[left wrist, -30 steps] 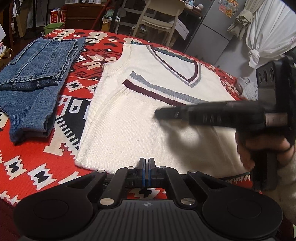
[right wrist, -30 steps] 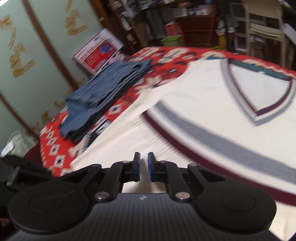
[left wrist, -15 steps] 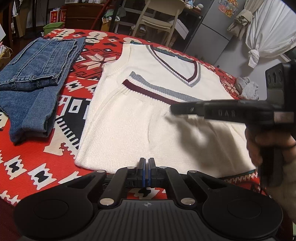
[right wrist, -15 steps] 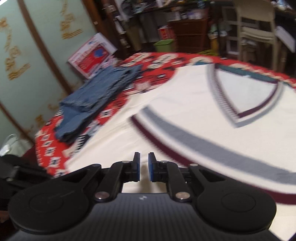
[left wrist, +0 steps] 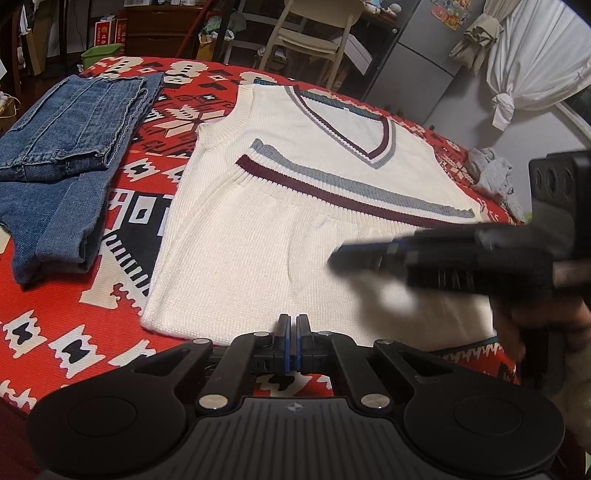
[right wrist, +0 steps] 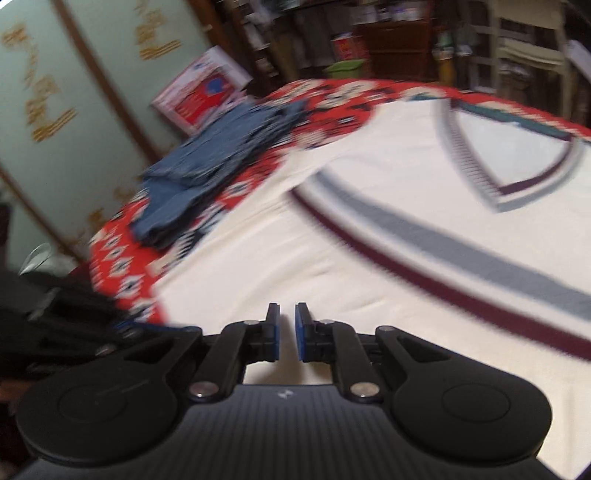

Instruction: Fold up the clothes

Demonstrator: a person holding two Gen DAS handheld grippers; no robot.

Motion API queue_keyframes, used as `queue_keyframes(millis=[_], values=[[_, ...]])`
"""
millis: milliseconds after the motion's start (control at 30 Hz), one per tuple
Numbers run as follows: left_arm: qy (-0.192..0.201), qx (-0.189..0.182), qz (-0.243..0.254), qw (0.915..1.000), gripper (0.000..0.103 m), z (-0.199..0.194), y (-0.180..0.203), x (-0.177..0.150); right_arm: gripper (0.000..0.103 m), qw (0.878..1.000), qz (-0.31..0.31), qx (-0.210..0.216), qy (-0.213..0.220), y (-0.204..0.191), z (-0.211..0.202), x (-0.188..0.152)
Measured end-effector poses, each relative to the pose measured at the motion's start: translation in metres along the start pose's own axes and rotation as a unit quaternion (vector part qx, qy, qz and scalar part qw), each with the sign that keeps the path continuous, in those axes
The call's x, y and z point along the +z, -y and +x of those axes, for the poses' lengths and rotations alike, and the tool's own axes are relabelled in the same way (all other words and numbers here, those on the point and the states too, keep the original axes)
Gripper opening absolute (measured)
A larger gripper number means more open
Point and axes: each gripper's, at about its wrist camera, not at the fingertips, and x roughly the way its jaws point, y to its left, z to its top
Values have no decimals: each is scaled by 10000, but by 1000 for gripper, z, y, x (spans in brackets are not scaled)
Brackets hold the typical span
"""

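A cream knit vest [left wrist: 258,240] with a V-neck and maroon and grey stripes lies flat on the red patterned blanket [left wrist: 55,332], its lower part folded up over the chest. My left gripper [left wrist: 290,321] is shut and empty just short of the vest's near edge. From the right, my right gripper [left wrist: 336,258] reaches in low over the folded part, blurred by motion. The right wrist view shows the right gripper [right wrist: 286,317] all but shut, a slim gap between its pads and nothing in it, above the vest [right wrist: 369,240].
Folded blue jeans [left wrist: 62,147] lie left of the vest, also visible as jeans [right wrist: 207,173] from the right wrist. A crumpled grey cloth [left wrist: 493,173] sits at the blanket's far right. A chair [left wrist: 314,29] and furniture stand behind. A hand [left wrist: 535,325] holds the right gripper.
The right gripper first drew back to the right and rose a little, then dropped lower over the vest's folded part. The left gripper and the clothes have stayed put.
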Motion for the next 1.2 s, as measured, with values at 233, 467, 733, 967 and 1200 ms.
queue_keyframes(millis=[233, 467, 733, 967, 1200], values=[[-8, -4, 6, 10000, 2, 1, 1, 0, 12, 9996, 166, -219, 88, 22, -8, 3], [-36, -33, 65, 10000, 2, 2, 5, 0, 12, 9998, 27, 178, -100, -1, -13, -15], [-32, -45, 92, 9999, 2, 1, 9, -1, 12, 9990, 272, -296, 174, 30, -23, -2], [-88, -234, 174, 9995, 2, 4, 19, 2, 12, 9997, 49, 125, -197, 3, -27, -28], [-165, -493, 415, 9978, 2, 13, 38, 7, 12, 9998, -51, 75, -187, -2, -39, -33]])
